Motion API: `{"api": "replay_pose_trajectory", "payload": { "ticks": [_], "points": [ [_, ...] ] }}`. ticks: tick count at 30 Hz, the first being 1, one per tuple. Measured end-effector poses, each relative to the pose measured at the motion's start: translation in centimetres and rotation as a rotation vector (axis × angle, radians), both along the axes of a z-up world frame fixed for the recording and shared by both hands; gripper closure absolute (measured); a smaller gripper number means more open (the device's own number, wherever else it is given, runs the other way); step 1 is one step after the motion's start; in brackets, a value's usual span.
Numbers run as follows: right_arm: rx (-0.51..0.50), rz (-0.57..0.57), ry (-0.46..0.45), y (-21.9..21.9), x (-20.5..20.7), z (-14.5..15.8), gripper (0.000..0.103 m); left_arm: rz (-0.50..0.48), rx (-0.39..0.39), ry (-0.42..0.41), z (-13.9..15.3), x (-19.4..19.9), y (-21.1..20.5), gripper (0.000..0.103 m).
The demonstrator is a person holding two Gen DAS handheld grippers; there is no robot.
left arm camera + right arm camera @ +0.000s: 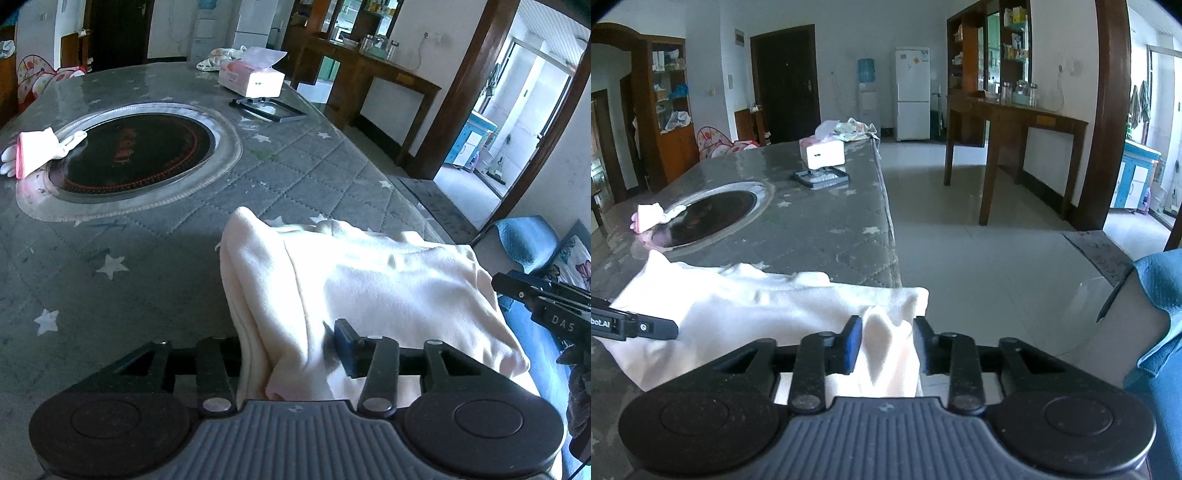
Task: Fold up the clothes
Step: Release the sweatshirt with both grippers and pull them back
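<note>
A cream fleece garment (369, 280) lies bunched at the near corner of the grey star-print table (110, 277), partly hanging over its edge. My left gripper (295, 350) is open with folds of the garment draped loosely between its jaws. The cloth hides its left finger, and only the right blue pad (347, 347) shows. My right gripper (886, 343) is open too. A loose peak of the garment (738, 314) stands between its blue pads (851, 343) without being pinched. Each gripper shows at the other view's edge: the right gripper (517, 291) and the left gripper (635, 326).
A round black hotplate (129, 151) is set into the table, with a white-and-pink glove (37, 151) at its rim. A tissue pack (251, 77) and a black frame (269, 109) sit at the far end. A wooden side table (1015, 122) stands across the tiled floor. A person's blue clothing (1160, 314) is at the right.
</note>
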State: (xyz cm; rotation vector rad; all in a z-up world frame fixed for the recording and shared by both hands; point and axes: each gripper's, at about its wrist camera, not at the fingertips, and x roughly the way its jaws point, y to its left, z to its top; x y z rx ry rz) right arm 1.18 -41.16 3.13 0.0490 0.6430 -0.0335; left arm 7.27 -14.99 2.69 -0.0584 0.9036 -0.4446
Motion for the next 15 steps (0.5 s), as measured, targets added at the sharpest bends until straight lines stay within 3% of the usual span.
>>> {"api": "replay_pose_trajectory", "payload": {
  "ticks": [3, 8, 15],
  "points": [
    [0.004, 0.033, -0.008, 0.8, -0.5, 0.4, 0.060, 0.007, 0.004, 0.000, 0.0, -0.3, 0.4, 0.047],
    [0.001, 0.093, -0.002, 2.6, -1.3, 0.3, 0.059, 0.025, 0.006, -0.004, 0.1, -0.8, 1.3, 0.036],
    [-0.002, 0.107, 0.021, 3.1, -2.9, -1.1, 0.061, 0.029, 0.007, -0.016, -0.2, -1.5, 2.1, 0.036]
  ]
}}
